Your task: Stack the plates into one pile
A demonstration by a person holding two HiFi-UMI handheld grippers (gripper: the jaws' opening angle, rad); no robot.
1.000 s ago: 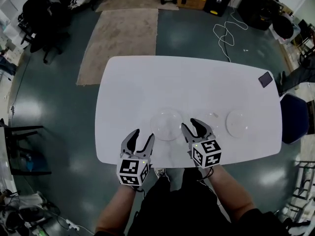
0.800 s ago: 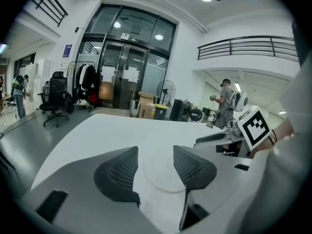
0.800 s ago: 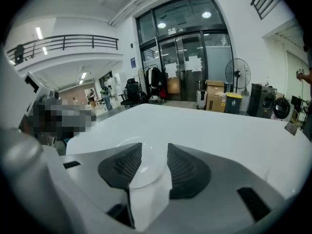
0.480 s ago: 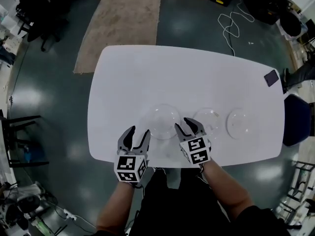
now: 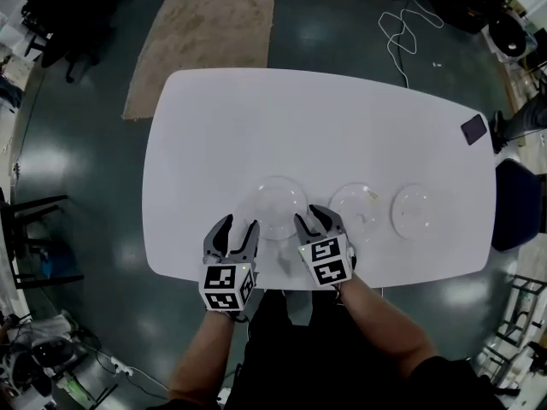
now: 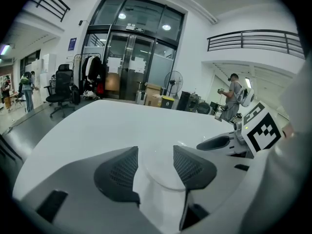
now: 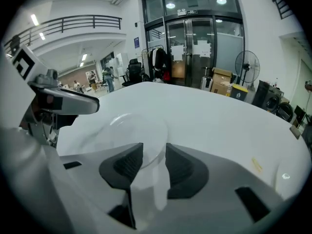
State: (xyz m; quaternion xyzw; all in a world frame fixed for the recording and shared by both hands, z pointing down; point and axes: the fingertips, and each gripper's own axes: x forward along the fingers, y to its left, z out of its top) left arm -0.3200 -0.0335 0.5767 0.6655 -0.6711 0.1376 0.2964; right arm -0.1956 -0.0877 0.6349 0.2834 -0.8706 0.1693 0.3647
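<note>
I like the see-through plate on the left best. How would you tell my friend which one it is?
Look at the big white table. Three see-through plates lie in a row along its edge nearest the person. Yours is the left plate: it ends the row on the left and sits a little apart, while the middle plate and right plate lie close together.

I see my left gripper [image 6: 156,152] with its jaws apart. The near edge of a clear plate [image 6: 163,173] shows between them on the white table [image 6: 107,121]. The right gripper [image 6: 219,143] sits near, to the right.
</note>
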